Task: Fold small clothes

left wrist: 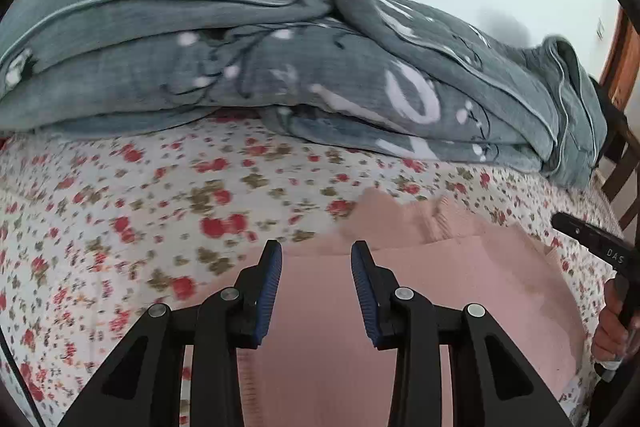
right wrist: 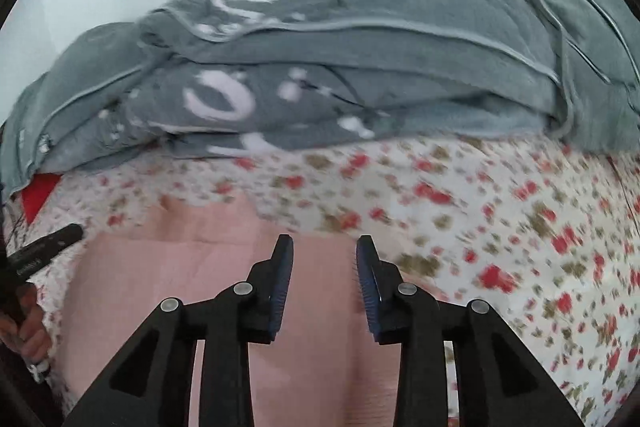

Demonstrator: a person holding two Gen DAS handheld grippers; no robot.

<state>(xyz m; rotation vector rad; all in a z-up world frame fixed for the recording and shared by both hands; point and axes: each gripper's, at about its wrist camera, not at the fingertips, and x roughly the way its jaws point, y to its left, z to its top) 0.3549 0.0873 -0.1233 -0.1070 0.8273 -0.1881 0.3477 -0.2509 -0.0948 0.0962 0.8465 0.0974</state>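
Pink knit garment [left wrist: 420,279], partly folded, lies flat on floral bedsheet [left wrist: 120,195], near side of grey blanket pile [left wrist: 240,67]. Soft, light, limp; prob. best pinched at corners/hem. L gripper [left wrist: 316,263] & R gripper [right wrist: 325,259]: jaws spread, nothing pinched, above garment.

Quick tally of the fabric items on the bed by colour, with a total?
Pink: 1, the pink garment lying flat under both grippers
Grey: 1, the grey blanket heaped at the back
Floral red-on-white: 1, the bedsheet underneath
Total: 3
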